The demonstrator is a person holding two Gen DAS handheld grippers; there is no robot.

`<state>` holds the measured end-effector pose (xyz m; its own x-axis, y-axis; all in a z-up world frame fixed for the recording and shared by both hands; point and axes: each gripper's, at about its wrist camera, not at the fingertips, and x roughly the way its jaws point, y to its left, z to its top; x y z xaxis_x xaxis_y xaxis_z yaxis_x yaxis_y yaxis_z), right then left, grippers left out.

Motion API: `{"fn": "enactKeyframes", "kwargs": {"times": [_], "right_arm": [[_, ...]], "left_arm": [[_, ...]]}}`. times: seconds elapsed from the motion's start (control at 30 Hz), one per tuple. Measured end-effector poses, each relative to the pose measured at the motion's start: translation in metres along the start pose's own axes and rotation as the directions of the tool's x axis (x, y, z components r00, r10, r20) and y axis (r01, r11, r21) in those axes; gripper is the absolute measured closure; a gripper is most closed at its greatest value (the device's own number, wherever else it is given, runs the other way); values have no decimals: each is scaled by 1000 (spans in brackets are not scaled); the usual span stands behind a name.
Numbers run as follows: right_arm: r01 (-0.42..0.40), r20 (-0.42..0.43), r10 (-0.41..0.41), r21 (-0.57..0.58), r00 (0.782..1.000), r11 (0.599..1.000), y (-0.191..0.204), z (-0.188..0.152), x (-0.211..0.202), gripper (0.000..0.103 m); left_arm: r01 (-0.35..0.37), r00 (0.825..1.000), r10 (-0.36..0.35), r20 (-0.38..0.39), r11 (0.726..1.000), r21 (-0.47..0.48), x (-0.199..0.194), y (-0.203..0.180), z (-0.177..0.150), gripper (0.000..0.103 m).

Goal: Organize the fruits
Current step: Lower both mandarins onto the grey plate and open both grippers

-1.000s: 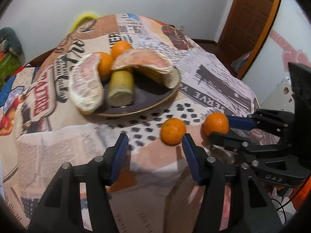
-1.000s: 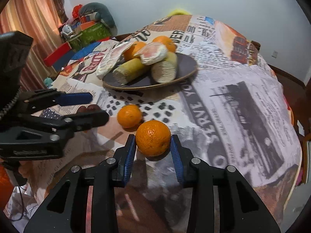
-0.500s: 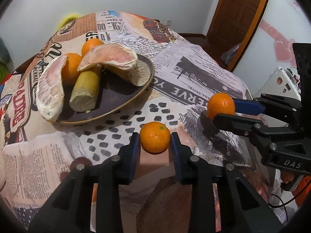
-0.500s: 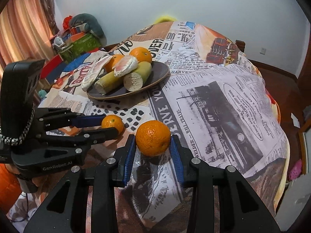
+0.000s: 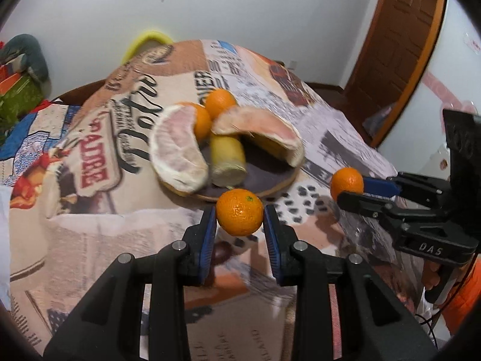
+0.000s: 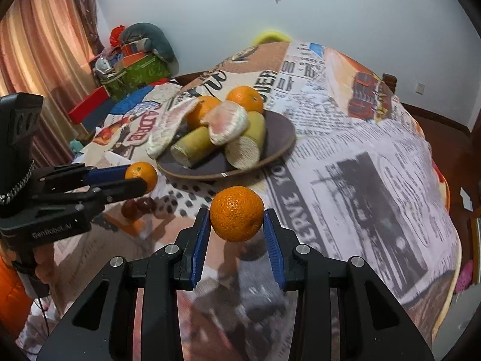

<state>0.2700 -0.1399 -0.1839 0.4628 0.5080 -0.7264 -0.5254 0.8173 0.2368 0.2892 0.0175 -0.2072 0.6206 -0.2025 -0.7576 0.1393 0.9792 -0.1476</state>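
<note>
Now both tongs, left [image 5: 240, 217] and right [image 6: 236, 222], each grip a small round orange mandarin [image 5: 239, 211] [image 6: 236, 213] lifted just short of the dark round plate [image 6: 279, 126], already fruit-laden, so both drops remain.

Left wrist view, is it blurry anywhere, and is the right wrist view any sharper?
Left wrist view: the left gripper and its orange are sharp, while the plate and tablecloth print behind smear with motion blur. Right wrist view: the right gripper and its orange are crisp, the tablecloth text blurs toward the near edge, and fisheye bends the door frame and walls.
</note>
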Motion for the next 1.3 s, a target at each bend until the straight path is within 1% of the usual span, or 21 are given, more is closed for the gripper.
{"fn": "enactKeyframes", "kwargs": {"times": [0.2,0.37,0.53,0.73,1.0,1.07,1.3], "right_arm": [[-22,3,22,-41,1000,999,17,18,15,70],[-20,-8,20,-71,1000,997,27,30,31,70],[-22,-34,19,-77,999,997,30,35,47,70],[-6,-48,1,-85,999,996,33,38,59,70],[-1,-53,-3,-81,999,997,33,39,56,68],[-9,-47,5,-74,999,997,31,38,52,67],[-5,0,5,-79,1000,997,28,36,27,66]], "left_arm": [[-4,999,5,39,999,-32,-7,15,10,71],[-13,998,15,57,1000,-26,-7,18,13,71],[-3,998,5,70,999,-31,-6,21,16,71],[4,998,-1,68,999,-40,-1,24,18,71],[3,998,0,64,999,-36,2,23,19,71],[2,998,1,64,999,-37,1,23,19,71],[-13,997,15,69,1000,-24,3,18,28,71]]}}
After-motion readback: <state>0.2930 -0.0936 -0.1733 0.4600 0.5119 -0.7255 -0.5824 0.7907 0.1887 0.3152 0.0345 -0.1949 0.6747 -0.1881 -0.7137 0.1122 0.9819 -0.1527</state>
